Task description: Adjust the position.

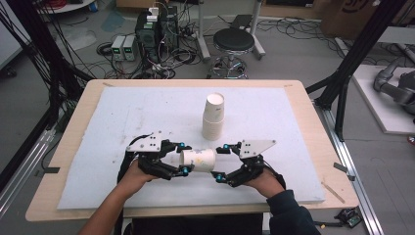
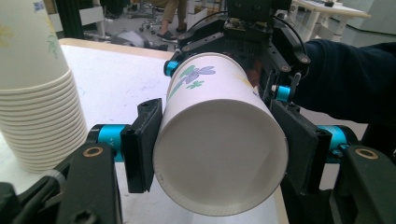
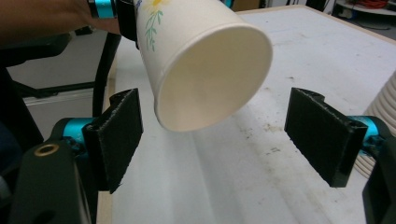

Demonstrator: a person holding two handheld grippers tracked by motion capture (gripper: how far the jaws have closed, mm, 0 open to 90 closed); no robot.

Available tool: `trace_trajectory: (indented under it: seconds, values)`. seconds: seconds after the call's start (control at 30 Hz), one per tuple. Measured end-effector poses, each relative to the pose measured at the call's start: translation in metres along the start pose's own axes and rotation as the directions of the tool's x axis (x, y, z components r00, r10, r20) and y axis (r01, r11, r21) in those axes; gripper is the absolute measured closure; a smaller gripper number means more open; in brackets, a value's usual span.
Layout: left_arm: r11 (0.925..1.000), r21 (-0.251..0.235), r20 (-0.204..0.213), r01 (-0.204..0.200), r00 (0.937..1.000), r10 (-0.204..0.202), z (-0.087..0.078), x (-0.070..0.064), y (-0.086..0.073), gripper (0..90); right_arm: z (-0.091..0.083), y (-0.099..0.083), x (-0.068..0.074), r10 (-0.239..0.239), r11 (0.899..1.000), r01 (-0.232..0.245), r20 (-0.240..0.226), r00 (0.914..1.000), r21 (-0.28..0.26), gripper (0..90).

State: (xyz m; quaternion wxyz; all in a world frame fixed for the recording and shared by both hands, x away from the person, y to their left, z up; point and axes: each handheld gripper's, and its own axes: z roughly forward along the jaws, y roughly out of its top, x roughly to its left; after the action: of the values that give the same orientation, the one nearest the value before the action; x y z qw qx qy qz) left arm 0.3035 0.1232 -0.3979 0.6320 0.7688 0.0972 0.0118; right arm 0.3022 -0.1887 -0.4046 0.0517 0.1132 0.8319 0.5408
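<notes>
A single paper cup (image 1: 197,160) lies on its side in the air just above the near middle of the counter (image 1: 68,161), empty, its open mouth facing right. The left gripper (image 1: 181,157) has its jaws clamped on the cup's base end. The right gripper (image 1: 221,162) faces it, jaws spread wide around the rim without touching. A stack of cups (image 1: 214,116) stands upright just beyond, with open white mat all around
</notes>
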Motion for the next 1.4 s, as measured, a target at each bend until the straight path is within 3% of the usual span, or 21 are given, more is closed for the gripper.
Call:
trace_trajectory:
  seconds: [0.37, 0.67, 0.83, 1.07, 1.13, 1.17, 1.2, 1.23, 1.33, 1.37, 1.4]
  values:
    - [0.9987, -0.051, 0.085, 0.0, 0.9964, 0.004, 0.005, -0.003, 0.002, 37.0, 0.004, 0.003, 0.003, 0.003, 0.998, -0.009, -0.093, 0.9957, -0.058, 20.2]
    - [0.9957, -0.093, 0.115, -0.002, 0.9933, 0.013, 0.005, -0.002, -0.001, 37.0, 0.001, 0.004, 0.003, -0.036, 0.995, 0.024, -0.124, 0.9916, -0.097, 29.2]
    - [0.9918, -0.128, 0.129, 0.006, 0.9916, 0.011, 0.004, -0.002, -0.003, 37.0, -0.002, 0.004, 0.003, -0.028, 0.991, 0.008, -0.148, 0.9886, -0.133, 32.3]
    - [0.9908, -0.134, 0.129, 0.015, 0.9917, 0.003, 0.004, -0.001, -0.005, 36.9, -0.003, 0.005, 0.002, -0.024, 0.99, 0.003, -0.154, 0.9878, -0.141, 34.4]
    - [0.9918, -0.126, 0.124, 0.023, 0.9923, -0.007, 0.005, -0.001, -0.005, 34.7, -0.003, 0.005, 0.001, -0.014, 0.991, -0.007, -0.154, 0.9879, -0.134, 34.7]
    - [0.9937, -0.093, 0.091, 0.061, 0.9945, -0.053, 0.006, -0.001, -0.004, 26.9, -0.004, 0.005, 0.001, -0.005, 0.992, -0.014, -0.156, 0.9877, -0.124, 34.7]
    - [0.9947, -0.07, 0.074, 0.075, 0.9948, -0.07, 0.006, -0.001, -0.003, 18.7, -0.004, 0.005, 0.001, 0.005, 0.993, -0.023, -0.154, 0.9881, -0.115, 34.6]
    - [0.9961, -0.048, 0.055, 0.073, 0.996, -0.071, 0.006, -0.001, -0.002, 14.6, -0.004, 0.006, 0.0, 0.012, 0.994, -0.029, -0.156, 0.9877, -0.109, 34.7]
    - [0.9982, 0.019, 0.023, 0.058, 0.9981, -0.058, 0.003, -0.001, 0.001, 14.5, -0.005, 0.007, -0.002, 0.026, 0.997, -0.036, -0.133, 0.9908, -0.072, 34.5]
    - [0.9982, 0.019, 0.023, 0.058, 0.9981, -0.058, 0.003, -0.001, 0.001, 14.5, -0.005, 0.008, -0.002, 0.036, 0.997, -0.044, -0.126, 0.9914, -0.061, 34.6]
    - [0.9974, 0.057, 0.003, 0.043, 0.9991, -0.043, 0.001, -0.001, 0.003, 14.5, -0.006, 0.008, -0.003, 0.035, 0.998, -0.041, -0.118, 0.9924, -0.045, 34.5]
